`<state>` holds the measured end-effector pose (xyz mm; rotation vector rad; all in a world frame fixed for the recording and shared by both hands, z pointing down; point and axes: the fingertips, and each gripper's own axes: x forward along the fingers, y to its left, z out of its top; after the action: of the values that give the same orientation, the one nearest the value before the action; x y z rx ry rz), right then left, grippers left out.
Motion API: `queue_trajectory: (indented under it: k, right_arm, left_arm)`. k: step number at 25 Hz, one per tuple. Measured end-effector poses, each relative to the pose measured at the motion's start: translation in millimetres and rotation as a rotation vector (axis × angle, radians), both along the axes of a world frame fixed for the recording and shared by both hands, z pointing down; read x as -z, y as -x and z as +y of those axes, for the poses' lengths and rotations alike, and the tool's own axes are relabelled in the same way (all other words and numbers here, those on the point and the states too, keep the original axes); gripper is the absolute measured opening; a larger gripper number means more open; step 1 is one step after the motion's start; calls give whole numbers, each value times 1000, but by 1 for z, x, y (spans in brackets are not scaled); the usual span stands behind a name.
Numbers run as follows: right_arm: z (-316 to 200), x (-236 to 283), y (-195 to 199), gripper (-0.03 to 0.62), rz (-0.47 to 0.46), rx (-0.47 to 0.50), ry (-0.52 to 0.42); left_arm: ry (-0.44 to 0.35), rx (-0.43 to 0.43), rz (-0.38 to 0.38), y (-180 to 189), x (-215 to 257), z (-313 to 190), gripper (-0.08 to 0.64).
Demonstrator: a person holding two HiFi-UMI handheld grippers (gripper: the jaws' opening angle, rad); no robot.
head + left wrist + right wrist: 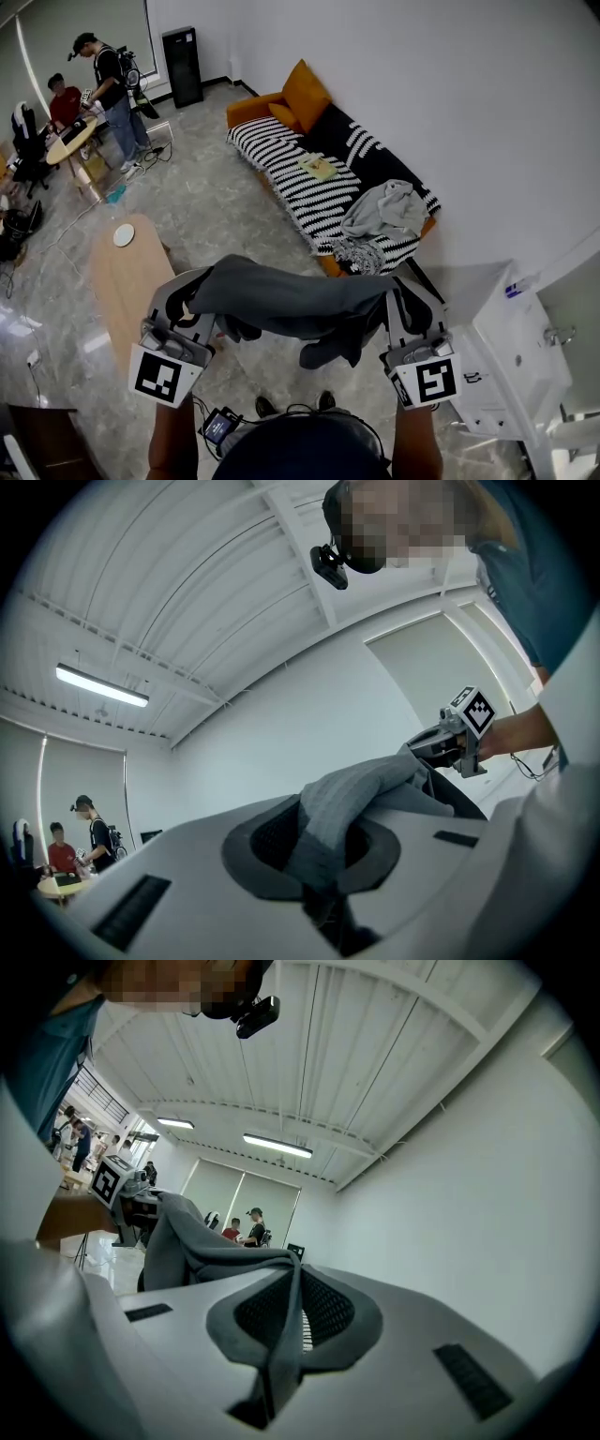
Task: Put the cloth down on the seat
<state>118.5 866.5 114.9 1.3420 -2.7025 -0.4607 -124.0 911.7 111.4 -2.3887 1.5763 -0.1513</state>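
A dark grey cloth [291, 302] hangs stretched between my two grippers, held level at chest height above the floor. My left gripper [187, 305] is shut on the cloth's left end, which bunches between its jaws [323, 855]. My right gripper [405, 309] is shut on the right end, where a thin fold [281, 1335] runs through its jaws. A loose part of the cloth droops below the middle. The seat, a sofa [281, 155] with a black-and-white striped cover, stands ahead against the wall, well beyond the cloth.
On the sofa lie a light grey garment [386, 208], a patterned cloth [356, 255], a small book [319, 167] and orange cushions [305, 94]. A wooden table [131, 281] stands left, a white cabinet [511, 366] right. Two people [103, 80] stand far back left.
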Motion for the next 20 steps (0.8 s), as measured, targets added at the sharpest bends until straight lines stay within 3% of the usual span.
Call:
queue_trajectory:
  k: [6, 13, 20]
  right_arm:
    - [-4, 3, 10, 26, 10, -25, -6]
    - [-27, -6, -9, 26, 23, -30, -4]
    - [-74, -4, -37, 26, -11, 38, 4]
  left_arm:
    - [4, -10, 36, 12, -3, 1, 25]
    - [27, -25, 6, -5, -18, -26, 25]
    - [24, 40, -7, -36, -18, -64, 25]
